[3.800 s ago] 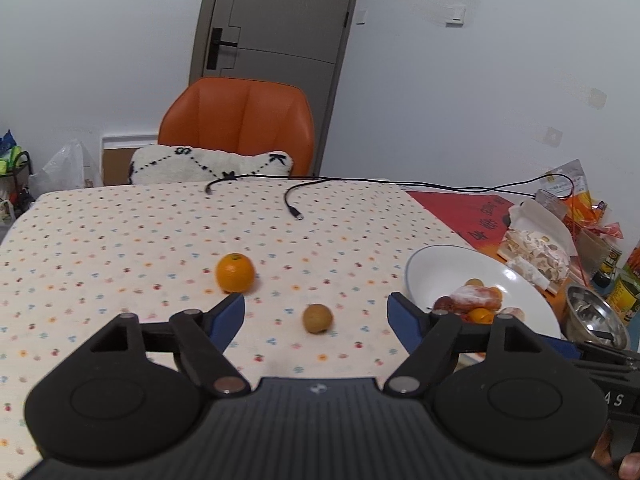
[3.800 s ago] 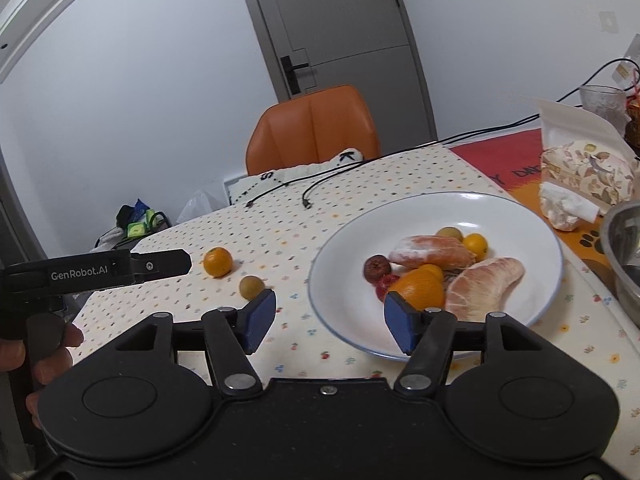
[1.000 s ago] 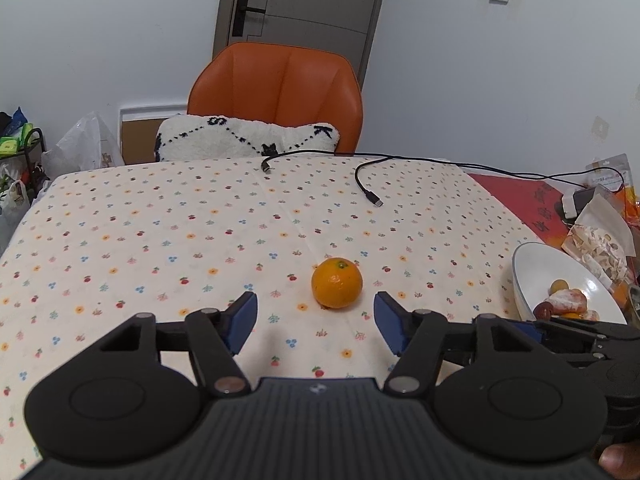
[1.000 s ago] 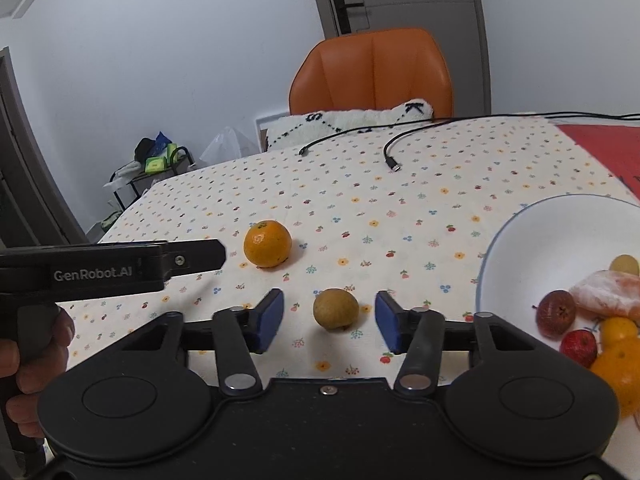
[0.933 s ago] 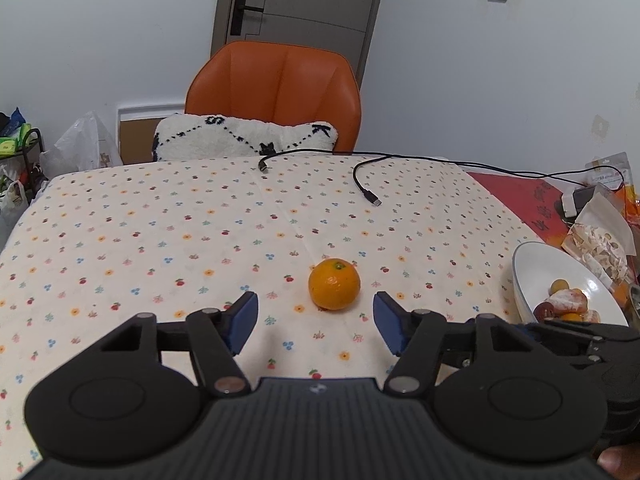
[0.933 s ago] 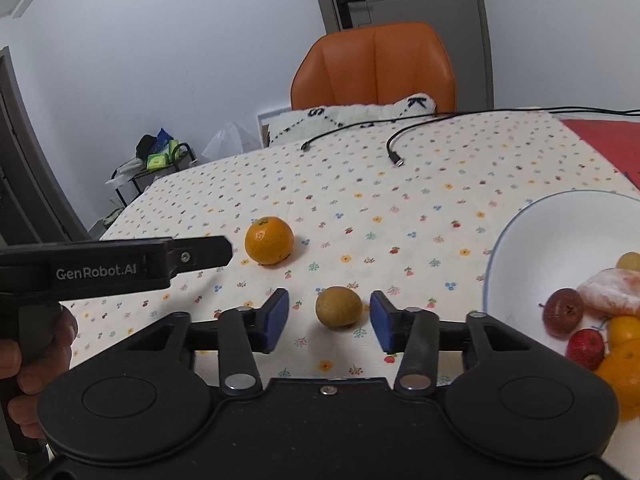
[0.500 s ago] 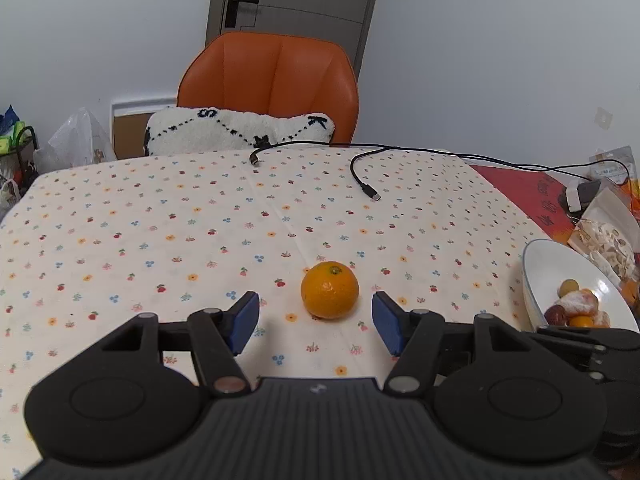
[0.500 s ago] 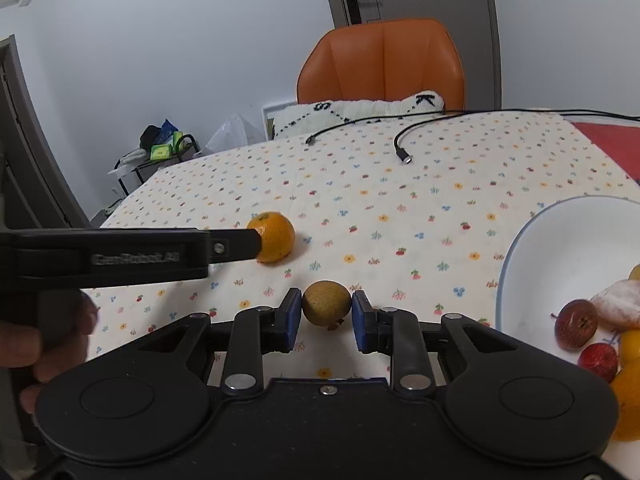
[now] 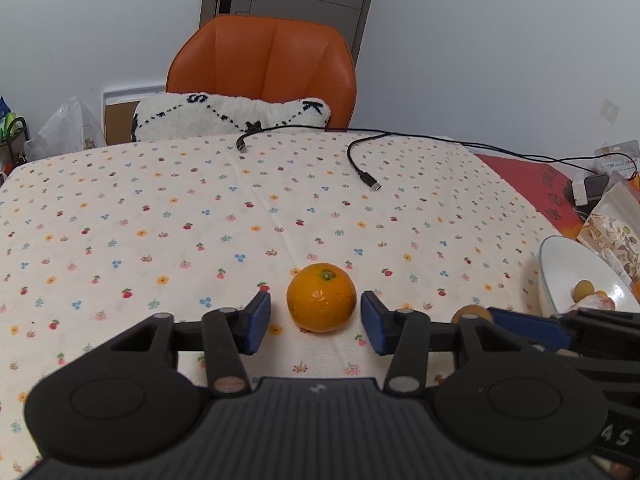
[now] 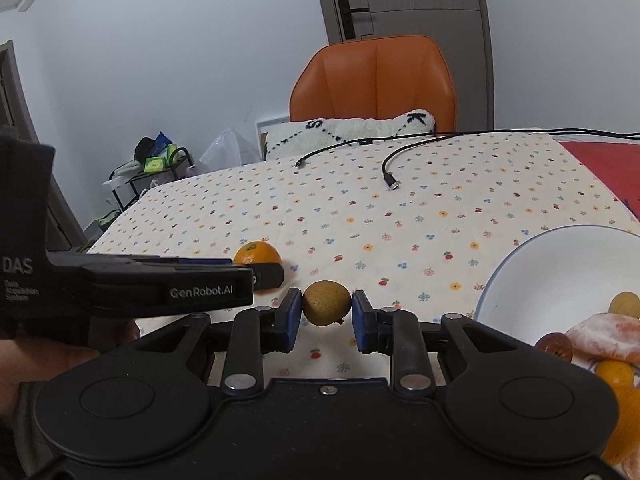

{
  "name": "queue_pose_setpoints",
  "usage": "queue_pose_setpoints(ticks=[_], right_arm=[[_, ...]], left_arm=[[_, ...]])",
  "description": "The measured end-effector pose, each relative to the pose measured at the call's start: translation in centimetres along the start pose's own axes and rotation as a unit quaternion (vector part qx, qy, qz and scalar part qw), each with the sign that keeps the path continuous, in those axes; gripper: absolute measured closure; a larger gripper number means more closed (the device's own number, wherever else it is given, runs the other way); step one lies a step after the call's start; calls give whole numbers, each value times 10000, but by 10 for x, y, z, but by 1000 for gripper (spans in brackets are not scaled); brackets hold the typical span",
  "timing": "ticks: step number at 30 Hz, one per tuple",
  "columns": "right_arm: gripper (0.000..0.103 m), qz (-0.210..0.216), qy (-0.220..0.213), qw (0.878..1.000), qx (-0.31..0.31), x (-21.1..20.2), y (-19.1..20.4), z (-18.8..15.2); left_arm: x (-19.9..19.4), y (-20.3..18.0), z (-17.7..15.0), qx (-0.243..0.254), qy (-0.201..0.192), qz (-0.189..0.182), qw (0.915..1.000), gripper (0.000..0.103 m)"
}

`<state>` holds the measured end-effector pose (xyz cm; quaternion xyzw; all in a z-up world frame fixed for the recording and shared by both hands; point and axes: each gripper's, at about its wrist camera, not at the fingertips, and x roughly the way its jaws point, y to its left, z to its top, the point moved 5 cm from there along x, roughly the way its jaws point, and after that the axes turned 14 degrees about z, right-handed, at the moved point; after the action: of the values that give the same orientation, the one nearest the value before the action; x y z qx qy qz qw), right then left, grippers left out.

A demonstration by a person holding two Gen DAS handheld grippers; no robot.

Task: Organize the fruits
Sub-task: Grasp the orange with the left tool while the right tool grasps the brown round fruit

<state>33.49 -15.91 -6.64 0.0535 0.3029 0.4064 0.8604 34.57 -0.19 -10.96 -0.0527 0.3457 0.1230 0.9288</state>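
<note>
Flower-print cloth covers the tabletop (image 9: 160, 208), and our left tongs (image 9: 316, 320) sit spread around the orange (image 9: 321, 298), pads not touching. Our right tongs (image 10: 326, 316) pinch the small brown fruit (image 10: 326, 303) just beside the white bowl (image 10: 540, 272).

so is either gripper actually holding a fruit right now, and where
The right gripper pinches the small brown fruit at its sides. The left gripper is open around the orange.

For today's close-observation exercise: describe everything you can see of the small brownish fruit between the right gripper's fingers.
The small brownish fruit is roundish, dull yellow-brown, with a matt, finely speckled skin and a dark nub underneath. The right gripper is shut on it, a blue pad against each side. Whether it touches the flowered tablecloth is unclear. It lies between the orange and the white plate.
</note>
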Motion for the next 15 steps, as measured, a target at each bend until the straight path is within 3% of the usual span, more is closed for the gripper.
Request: queue_pose_setpoints(ticks=[2, 15], right_arm=[[77, -18, -35, 10000, 26, -1, -2, 0], [78, -39, -228, 9997, 52, -17, 2, 2]], left_arm=[[1, -1, 0, 13, -59, -37, 10000, 66], [-24, 1, 2, -53, -241, -21, 9997, 68]])
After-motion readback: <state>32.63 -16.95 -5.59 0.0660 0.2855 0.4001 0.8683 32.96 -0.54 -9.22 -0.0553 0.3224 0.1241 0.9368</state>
